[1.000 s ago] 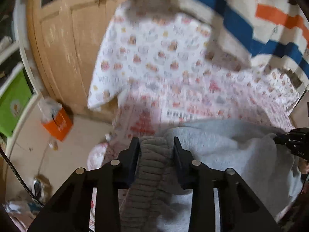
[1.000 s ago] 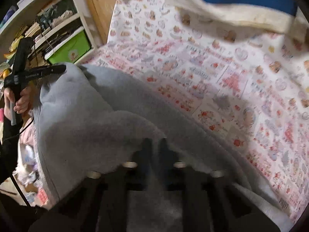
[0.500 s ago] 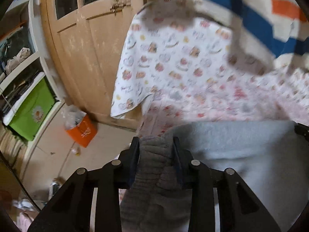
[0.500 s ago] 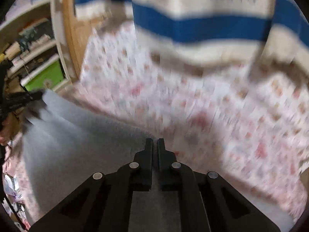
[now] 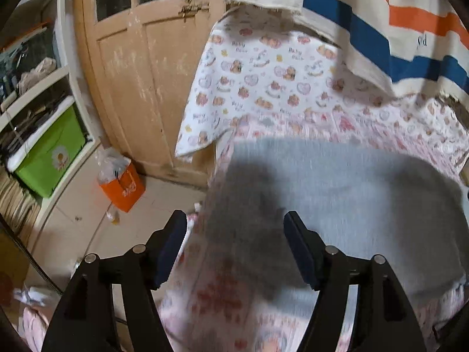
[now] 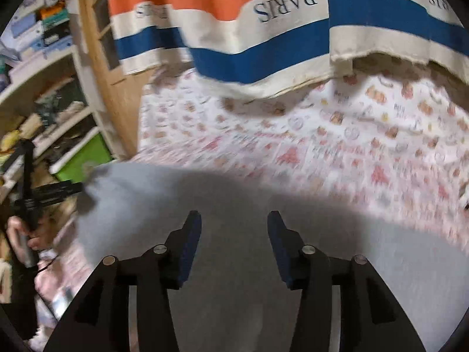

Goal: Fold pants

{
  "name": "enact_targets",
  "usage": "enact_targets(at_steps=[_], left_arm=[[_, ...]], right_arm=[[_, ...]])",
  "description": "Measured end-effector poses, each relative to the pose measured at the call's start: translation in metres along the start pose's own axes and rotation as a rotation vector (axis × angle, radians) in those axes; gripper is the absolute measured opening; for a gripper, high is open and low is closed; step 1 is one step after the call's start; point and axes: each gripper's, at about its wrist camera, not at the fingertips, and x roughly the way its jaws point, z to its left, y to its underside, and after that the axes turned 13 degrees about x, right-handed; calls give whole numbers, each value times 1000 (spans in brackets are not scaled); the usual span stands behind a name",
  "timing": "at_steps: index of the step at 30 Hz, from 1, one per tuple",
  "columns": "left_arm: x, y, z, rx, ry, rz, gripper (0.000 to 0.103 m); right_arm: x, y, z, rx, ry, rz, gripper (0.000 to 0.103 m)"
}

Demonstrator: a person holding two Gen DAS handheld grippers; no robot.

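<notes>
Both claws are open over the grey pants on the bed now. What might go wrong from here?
1. The pants lie near the edge of the bed; a nudge from the left claw may slide them toward the floor.
2. The right claw hangs open above the cloth; closing too shallow may pinch only one layer and spoil the fold.

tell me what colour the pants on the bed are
Plain grey pants, lying on the cartoon-print sheet; clearest in the left wrist view.
</notes>
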Motion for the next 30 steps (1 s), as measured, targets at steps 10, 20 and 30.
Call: enact_targets(at_steps=[10,20,30], left_arm=[[21,15,14,-169,160,-2,27],[-24,3,7,-149,59,-88,17],[5,13,3,-117,-52,8,19]], right_arm=[[17,90,28,-16,-85,133,49],[7,106,59,-186,78,48,6],[9,116,53,-85,-15,69,6]])
